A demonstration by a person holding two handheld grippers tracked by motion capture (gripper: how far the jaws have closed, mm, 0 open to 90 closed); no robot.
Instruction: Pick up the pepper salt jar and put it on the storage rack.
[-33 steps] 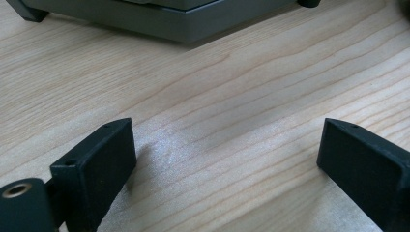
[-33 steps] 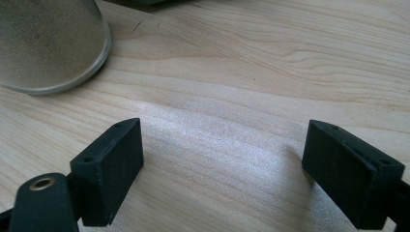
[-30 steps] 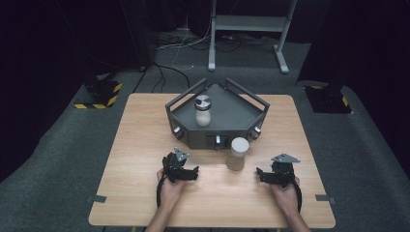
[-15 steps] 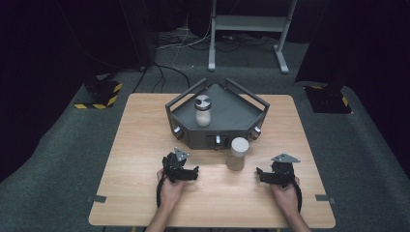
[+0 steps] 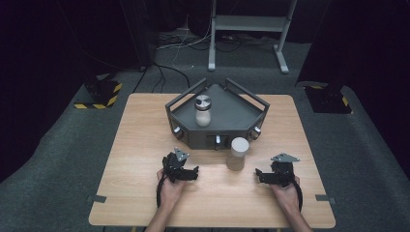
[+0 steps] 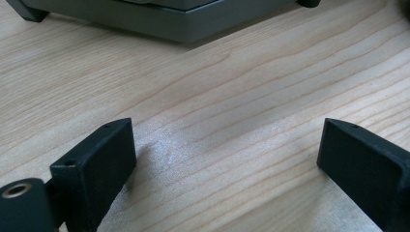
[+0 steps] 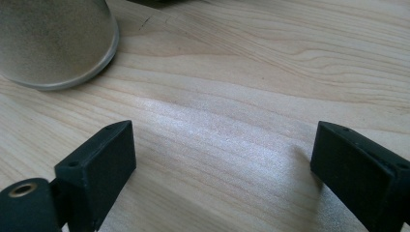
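With both grippers resting on the light wooden worktop [image 5: 145, 145], jaws released and empty, right gripper [image 5: 263, 175] just opened wider; left gripper [image 5: 192, 173] idle. Tan-lidded cylindrical jar [image 5: 237, 153] stands near the dark grey angular tray [image 5: 261, 104], far-left of the right gripper. Likely next: right gripper reaches to straddle the jar.

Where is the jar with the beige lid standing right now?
In the high view the beige-lidded jar stands on the table, just before the grey tray, nearer the right gripper.

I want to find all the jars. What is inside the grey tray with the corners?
One jar with a grey lid stands upright inside the grey tray, near its left side. The floor under the jar is covered. Another jar stands outside, on the table.
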